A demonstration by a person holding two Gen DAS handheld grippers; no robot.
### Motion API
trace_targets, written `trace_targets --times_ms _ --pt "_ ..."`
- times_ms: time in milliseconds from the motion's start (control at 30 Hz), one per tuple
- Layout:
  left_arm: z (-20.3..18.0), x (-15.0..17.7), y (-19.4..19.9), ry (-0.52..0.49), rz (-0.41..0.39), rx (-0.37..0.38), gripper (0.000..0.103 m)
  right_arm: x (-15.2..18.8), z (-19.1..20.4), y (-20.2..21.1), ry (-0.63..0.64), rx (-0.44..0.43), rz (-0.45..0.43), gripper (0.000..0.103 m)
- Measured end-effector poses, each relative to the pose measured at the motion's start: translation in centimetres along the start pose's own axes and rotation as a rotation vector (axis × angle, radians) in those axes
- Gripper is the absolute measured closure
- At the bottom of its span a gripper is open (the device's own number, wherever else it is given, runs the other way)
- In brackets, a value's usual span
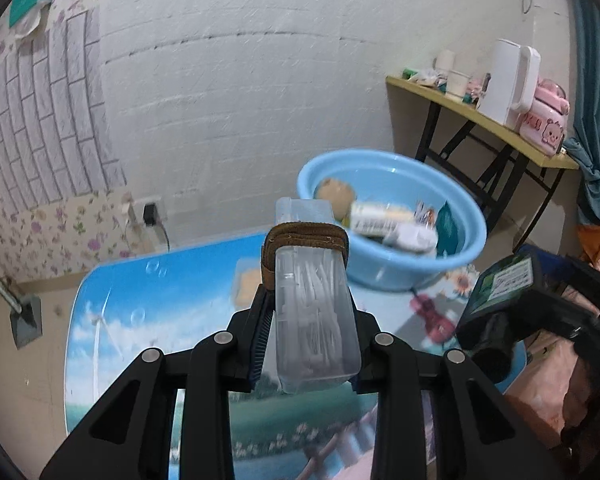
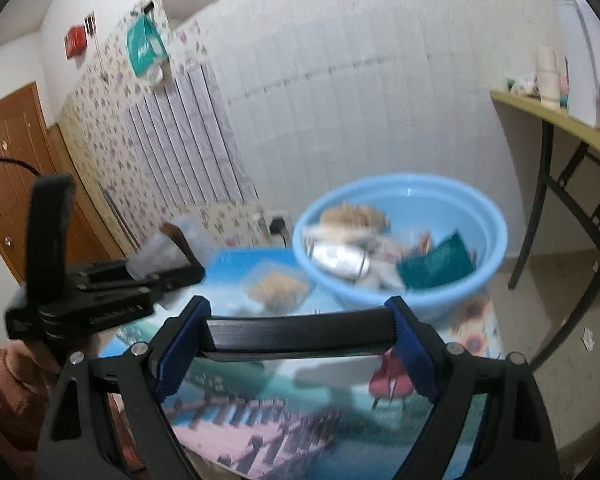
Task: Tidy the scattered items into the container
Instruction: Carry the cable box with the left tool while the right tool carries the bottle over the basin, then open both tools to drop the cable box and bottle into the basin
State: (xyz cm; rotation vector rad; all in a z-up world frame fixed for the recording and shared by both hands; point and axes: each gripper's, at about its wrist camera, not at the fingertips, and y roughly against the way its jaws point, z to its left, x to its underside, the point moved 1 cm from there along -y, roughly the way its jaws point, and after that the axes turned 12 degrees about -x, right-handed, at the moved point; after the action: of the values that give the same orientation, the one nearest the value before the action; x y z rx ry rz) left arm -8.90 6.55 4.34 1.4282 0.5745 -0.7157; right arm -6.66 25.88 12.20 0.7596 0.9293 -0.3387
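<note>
My left gripper (image 1: 308,300) is shut on a clear plastic box (image 1: 314,320) of white sticks with a brown band (image 1: 306,236) round its far end, held above the table. My right gripper (image 2: 298,320) is shut on a flat black box (image 2: 300,334) that spans the gap between its blue pads (image 2: 180,344). The light blue basin (image 2: 488,272) stands on the table just beyond both grippers and holds several items, including a teal packet (image 2: 436,264). A small clear box with beige contents (image 2: 276,286) lies on the table in front of the basin.
The low table (image 1: 140,300) has a printed landscape top. A folding side table (image 1: 500,128) with a white jug and pink items stands at the right. The white wall has a plugged-in socket (image 1: 150,212). A brown door (image 2: 8,168) is at the far left.
</note>
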Motion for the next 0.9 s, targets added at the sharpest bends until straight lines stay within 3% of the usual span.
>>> trace_targets --times_ms 167,333,533,733,900 --pt "-1.5 -3.2 -1.6 -0.032 -0.013 0.003 0.073 -3.4 -1.6 0.8 0.033 0.025 -0.075 0.014" --pt "-4.1 -6.1 -3.8 -0.078 -0.025 0.041 0.073 -5.3 -5.5 -0.4 0.007 0.064 -0.093 0.014" --pt "-7.0 -8.5 -7.6 -0.117 0.004 0.071 0.072 -6.7 -10.4 -3.5 -0.045 0.093 -0.074 0.014" --pt "-9.3 -9.0 -10.4 -0.18 0.041 0.088 0.071 -5.9 -14.0 -6.5 -0.089 0.095 -0.014 0.014" --pt "-10.2 -8.9 -11.3 -0.202 0.035 0.079 0.059 -4.7 -15.8 -7.7 -0.12 0.101 0.03 0.013"
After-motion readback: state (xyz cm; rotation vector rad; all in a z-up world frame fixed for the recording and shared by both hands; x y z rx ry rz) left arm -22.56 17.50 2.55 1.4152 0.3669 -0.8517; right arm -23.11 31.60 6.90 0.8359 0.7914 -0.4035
